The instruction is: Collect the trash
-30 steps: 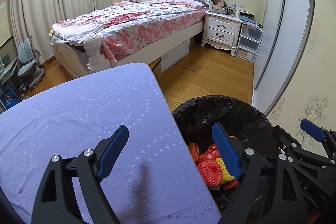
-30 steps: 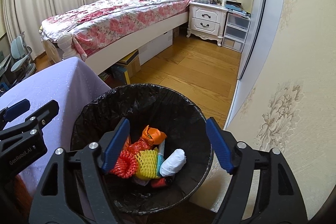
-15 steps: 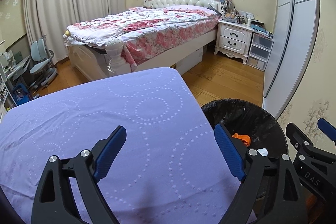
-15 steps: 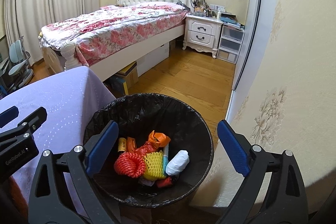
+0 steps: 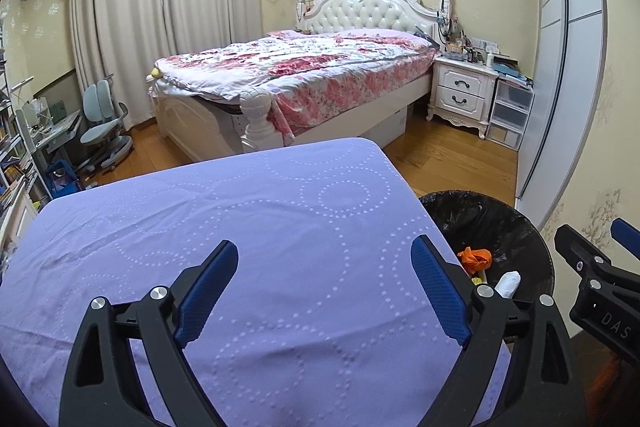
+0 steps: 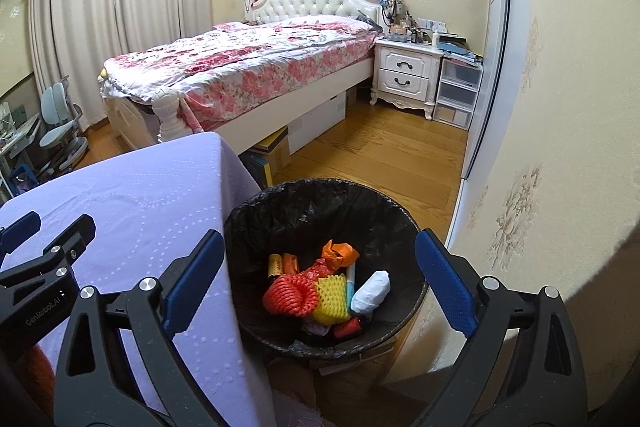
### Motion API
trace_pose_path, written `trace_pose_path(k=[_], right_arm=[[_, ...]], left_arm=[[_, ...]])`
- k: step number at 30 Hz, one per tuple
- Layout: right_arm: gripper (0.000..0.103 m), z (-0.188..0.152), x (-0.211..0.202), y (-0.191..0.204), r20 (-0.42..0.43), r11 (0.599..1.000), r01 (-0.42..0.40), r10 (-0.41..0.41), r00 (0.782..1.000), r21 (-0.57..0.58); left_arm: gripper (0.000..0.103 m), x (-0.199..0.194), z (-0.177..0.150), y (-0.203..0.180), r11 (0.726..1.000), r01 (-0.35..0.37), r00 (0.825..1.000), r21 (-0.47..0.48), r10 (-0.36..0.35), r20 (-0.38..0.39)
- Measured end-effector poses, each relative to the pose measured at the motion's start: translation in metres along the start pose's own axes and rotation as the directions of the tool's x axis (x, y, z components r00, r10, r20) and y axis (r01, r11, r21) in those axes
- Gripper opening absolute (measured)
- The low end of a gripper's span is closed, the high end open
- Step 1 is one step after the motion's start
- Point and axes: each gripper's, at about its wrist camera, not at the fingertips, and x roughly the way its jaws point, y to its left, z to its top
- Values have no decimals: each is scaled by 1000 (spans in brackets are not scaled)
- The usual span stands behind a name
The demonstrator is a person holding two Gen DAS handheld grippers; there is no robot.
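A round bin with a black liner (image 6: 280, 203) stands on the floor right of the purple-clothed table (image 6: 132, 199). It holds trash: a red foam net (image 6: 290, 294), a yellow foam net (image 6: 331, 299), an orange wrapper (image 6: 340, 251), a white wad (image 6: 372, 291), a pen and small cans. My right gripper (image 6: 318, 289) is open and empty above the bin. My left gripper (image 5: 324, 287) is open and empty over the table (image 5: 240, 227). The bin (image 5: 480, 219) shows at its right.
A bed with a floral quilt (image 5: 296, 75) stands behind the table. A white nightstand (image 5: 460, 95) and plastic drawers (image 5: 510, 111) sit by the wardrobe. A papered wall (image 6: 540, 147) is close on the right. A desk chair (image 5: 100, 131) is at far left.
Both grippers have risen and pulled back. The left gripper has swung left from the bin's edge to over the table. The right gripper's jaws have opened wider.
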Motion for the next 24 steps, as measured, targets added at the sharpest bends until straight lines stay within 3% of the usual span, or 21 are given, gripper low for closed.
trace_pose_path(k=[14, 24], right_arm=[[94, -19, -60, 14, 65, 998, -54, 56, 996, -33], [94, -23, -78, 22, 88, 996, -74, 79, 993, -54]], left_arm=[[89, -51, -22, 25, 997, -32, 999, -64, 35, 41], [89, -62, -29, 31, 995, -37, 998, -87, 42, 56]])
